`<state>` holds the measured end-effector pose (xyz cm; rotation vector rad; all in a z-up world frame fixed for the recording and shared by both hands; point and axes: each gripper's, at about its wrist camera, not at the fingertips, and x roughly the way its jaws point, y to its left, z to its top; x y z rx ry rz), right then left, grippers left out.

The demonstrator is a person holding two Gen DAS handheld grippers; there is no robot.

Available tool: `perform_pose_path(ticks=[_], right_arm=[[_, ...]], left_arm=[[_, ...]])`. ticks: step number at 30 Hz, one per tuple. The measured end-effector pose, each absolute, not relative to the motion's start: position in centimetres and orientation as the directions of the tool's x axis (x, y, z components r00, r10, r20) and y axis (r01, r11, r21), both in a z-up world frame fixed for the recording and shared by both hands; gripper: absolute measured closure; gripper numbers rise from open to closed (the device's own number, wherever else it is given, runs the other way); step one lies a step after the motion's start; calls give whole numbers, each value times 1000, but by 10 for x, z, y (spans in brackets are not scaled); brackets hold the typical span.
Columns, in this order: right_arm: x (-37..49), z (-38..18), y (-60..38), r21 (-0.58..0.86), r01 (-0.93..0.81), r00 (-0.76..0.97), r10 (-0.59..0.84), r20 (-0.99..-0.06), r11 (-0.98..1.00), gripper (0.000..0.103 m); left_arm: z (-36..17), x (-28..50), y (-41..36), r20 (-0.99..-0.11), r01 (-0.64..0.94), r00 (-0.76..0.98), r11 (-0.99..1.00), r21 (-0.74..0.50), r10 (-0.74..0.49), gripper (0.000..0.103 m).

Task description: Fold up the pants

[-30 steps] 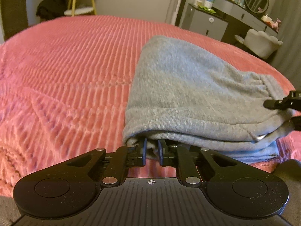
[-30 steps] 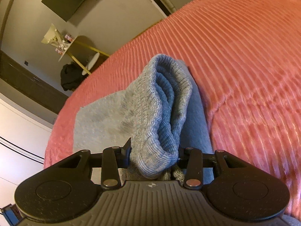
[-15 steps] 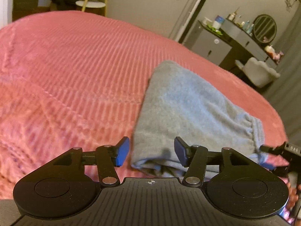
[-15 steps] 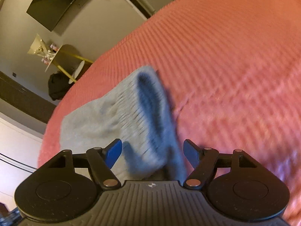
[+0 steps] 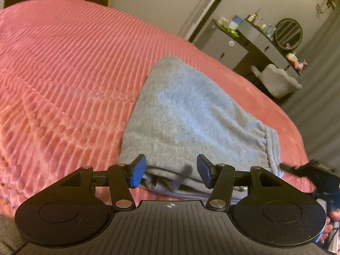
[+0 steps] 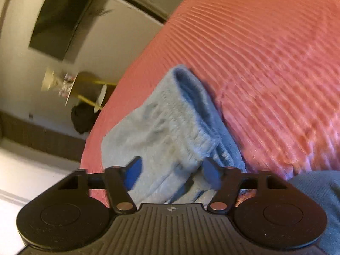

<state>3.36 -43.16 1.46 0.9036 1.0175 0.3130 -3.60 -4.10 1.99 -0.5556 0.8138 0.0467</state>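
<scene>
The grey pants (image 5: 191, 114) lie folded in a thick bundle on the pink ribbed bedspread (image 5: 63, 74). My left gripper (image 5: 171, 173) is open and empty, its blue pads (image 5: 137, 172) just in front of the bundle's near folded edge. In the right wrist view the pants (image 6: 167, 131) show their elastic waistband end, resting on the bedspread (image 6: 265, 63). My right gripper (image 6: 172, 175) is open and empty, its jaws either side of the waistband end. The right gripper also shows at the right edge of the left wrist view (image 5: 306, 170).
A dresser (image 5: 244, 42) with bottles and a round mirror (image 5: 288, 34) stands beyond the bed's far right, with a pale chair (image 5: 276, 80). A yellow-legged side table (image 6: 89, 93) and a wall TV (image 6: 61, 19) are past the bed's other side.
Both grippers were shut on the pants' edges a second ago. They have opened, let the bundle drop onto the bed, and drawn back a little.
</scene>
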Motion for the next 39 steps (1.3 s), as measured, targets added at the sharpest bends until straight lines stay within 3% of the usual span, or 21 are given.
perform_pose_path(ticks=[1, 6, 7, 8, 11, 15, 17, 19, 21, 24, 26, 27, 29, 31, 37, 39], right_arm=[[36, 7, -430, 773, 214, 500, 613, -612, 597, 61], [40, -19, -422, 814, 302, 552, 605, -574, 497, 63], [40, -22, -420, 823, 307, 576, 595, -560, 477, 76], [40, -22, -416, 816, 305, 587, 578, -567, 490, 81], [31, -4, -400, 770, 228, 604, 533, -592, 596, 83], [21, 10, -418, 893, 174, 627, 653, -425, 415, 83], [23, 9, -421, 835, 171, 608, 611, -507, 523, 83], [32, -4, -410, 681, 162, 515, 528, -675, 714, 84], [36, -13, -402, 628, 117, 466, 516, -719, 769, 84], [41, 9, -401, 586, 22, 492, 501, -712, 810, 70], [47, 17, -407, 543, 2, 526, 461, -715, 840, 29], [49, 21, -412, 511, 10, 545, 424, -724, 860, 24], [55, 24, -422, 500, 7, 559, 411, -720, 866, 21], [70, 18, -427, 559, -41, 509, 499, -701, 828, 12], [126, -23, -418, 661, -63, 350, 636, -688, 748, 12], [136, -35, -416, 702, -65, 323, 680, -658, 710, 6]], left_arm=[[19, -37, -40, -700, -250, 693, 854, -457, -172, 45], [15, -36, -42, -695, -241, 689, 838, -489, -207, 43], [13, -35, -42, -695, -246, 689, 834, -494, -209, 43], [12, -35, -41, -699, -257, 685, 830, -495, -205, 44], [16, -40, -37, -689, -262, 697, 824, -503, -199, 44], [29, -41, -29, -668, -266, 727, 832, -488, -159, 44], [31, -34, -27, -662, -258, 732, 835, -485, -159, 43], [30, -21, -27, -693, -247, 704, 862, -443, -155, 39], [24, -5, -27, -735, -210, 657, 894, -394, -170, 31], [8, 19, -20, -789, -192, 572, 898, -396, -225, 31], [0, 30, -12, -793, -197, 561, 893, -406, -236, 31], [-1, 35, -10, -786, -185, 569, 893, -410, -243, 30], [-6, 48, -6, -764, -126, 576, 891, -435, -291, 27], [-14, 63, -7, -761, -68, 553, 892, -447, -339, 23], [-22, 96, -9, -785, 16, 508, 915, -402, -354, 12], [-23, 102, -5, -778, 10, 507, 905, -426, -372, 12]])
